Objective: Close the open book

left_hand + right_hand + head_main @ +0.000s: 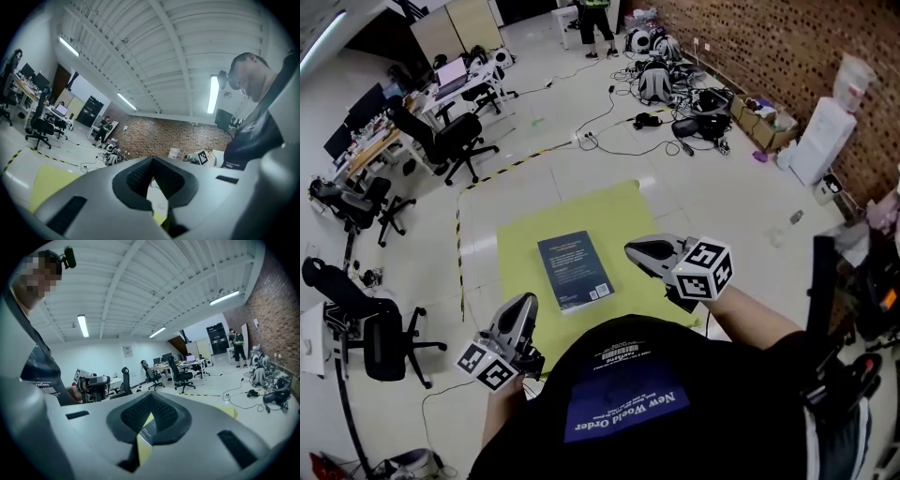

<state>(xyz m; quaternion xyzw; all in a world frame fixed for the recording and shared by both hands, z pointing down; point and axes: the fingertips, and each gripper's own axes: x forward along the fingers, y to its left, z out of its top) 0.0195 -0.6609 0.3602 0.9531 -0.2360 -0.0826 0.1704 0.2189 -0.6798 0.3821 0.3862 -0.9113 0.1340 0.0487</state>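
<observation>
A dark blue book [573, 270] lies closed and flat, cover up, on a yellow mat [525, 244] on the floor. My left gripper [525, 302] hangs above the mat's near left edge, short of the book, and is shut with nothing in it. My right gripper [630, 248] is held level to the right of the book, its tips close to the book's right edge; its jaws stand together and hold nothing. In the left gripper view the shut jaws [151, 161] point across the room. A strip of the book [149, 430] shows under the shut tips [151, 397] in the right gripper view.
Black office chairs [450, 141] and desks stand at the left. Cables and bags [675, 122] lie along the brick wall [787, 56] at the back right. A black-and-yellow tape line [502, 169] runs behind the mat. A person [598, 23] stands at the far end.
</observation>
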